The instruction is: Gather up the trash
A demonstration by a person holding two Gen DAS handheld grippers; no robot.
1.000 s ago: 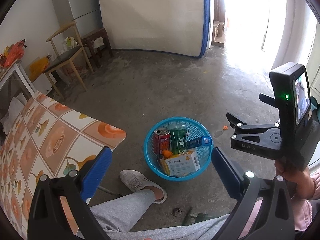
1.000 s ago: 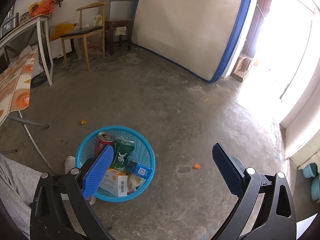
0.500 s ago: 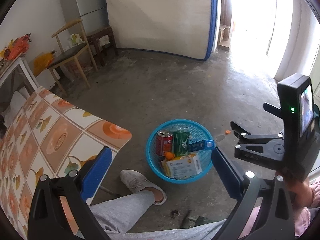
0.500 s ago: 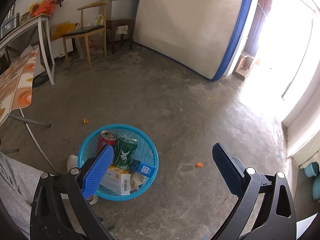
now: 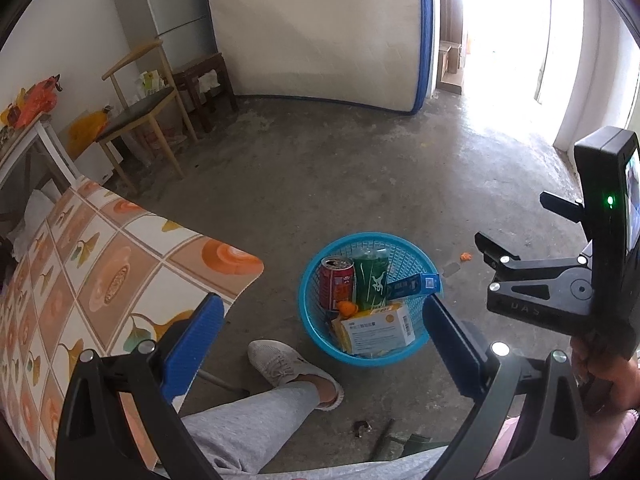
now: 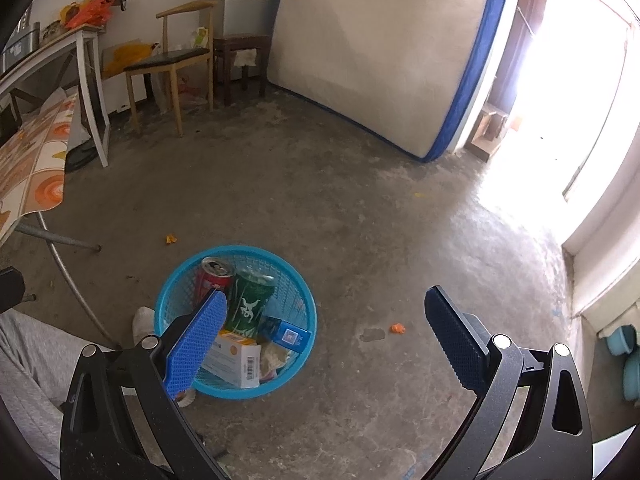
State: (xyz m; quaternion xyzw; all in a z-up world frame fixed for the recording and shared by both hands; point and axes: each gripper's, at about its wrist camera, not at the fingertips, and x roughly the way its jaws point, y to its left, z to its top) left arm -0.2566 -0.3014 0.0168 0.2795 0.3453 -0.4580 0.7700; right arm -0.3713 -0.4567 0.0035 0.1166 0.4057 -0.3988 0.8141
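I see the blue basket (image 5: 316, 322) on the concrete floor (image 5: 320, 184), right of the tiled table (image 5: 100, 256); its red can (image 5: 336, 282) and green can (image 5: 372, 284) stand upright, the white box (image 5: 376, 330) lying flat. My left gripper (image 5: 320, 344) and right gripper (image 6: 320, 340) hover above, fingers wide apart, empty.

A mattress (image 5: 320, 28) with blue edging leans upright against the far wall. At its left end stand a dark stool (image 5: 206, 82) and a wooden chair (image 5: 138, 114), with a fridge (image 5: 160, 12) behind them. A bench with an orange floral cloth (image 5: 100, 264) fills the near left. A grey-trousered leg ends in a pale shoe (image 5: 288, 368) on the concrete floor (image 5: 340, 168).
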